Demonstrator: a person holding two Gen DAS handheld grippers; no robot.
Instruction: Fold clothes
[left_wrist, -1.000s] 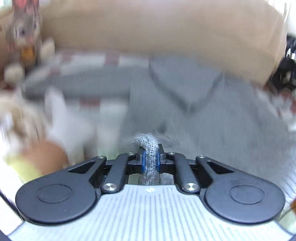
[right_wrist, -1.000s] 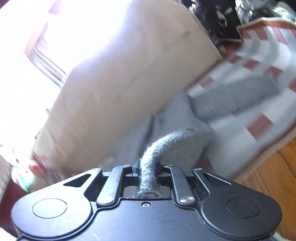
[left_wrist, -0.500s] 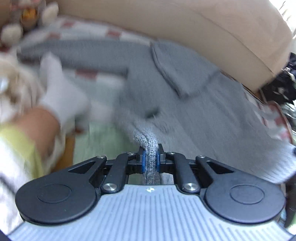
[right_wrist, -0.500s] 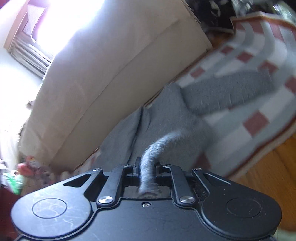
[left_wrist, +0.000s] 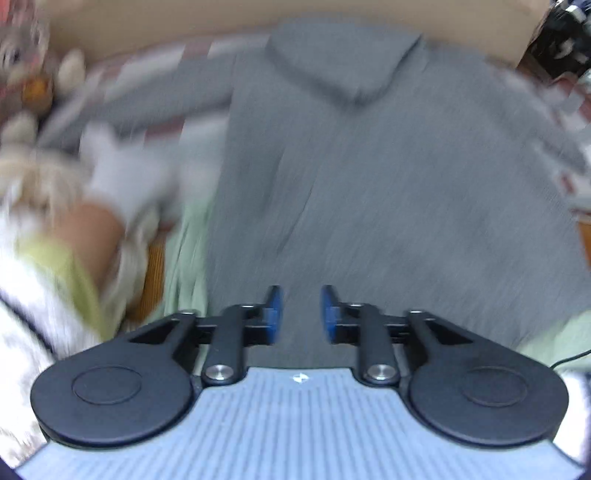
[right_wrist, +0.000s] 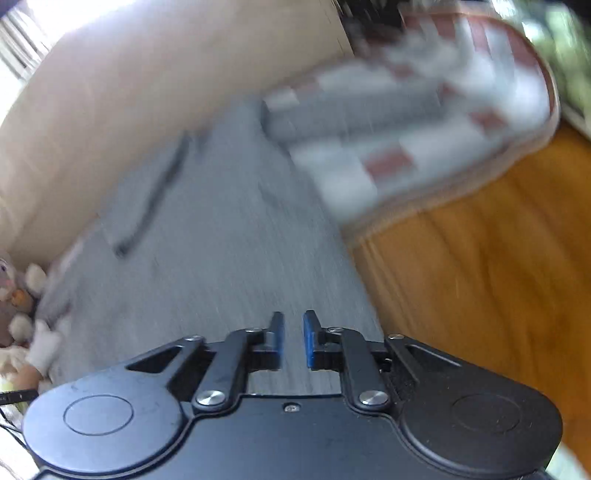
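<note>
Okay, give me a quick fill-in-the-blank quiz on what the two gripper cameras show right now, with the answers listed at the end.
1. The garment spread out below both grippers is a hoodie whose colour is ____.
2. The fingers of the left gripper stand apart, so that gripper is ____.
3. In the right wrist view, the bare floor beside the checked rug is made of ____.
4. Between its blue pads the right gripper holds ____.

Answers: grey; open; wood; nothing
</note>
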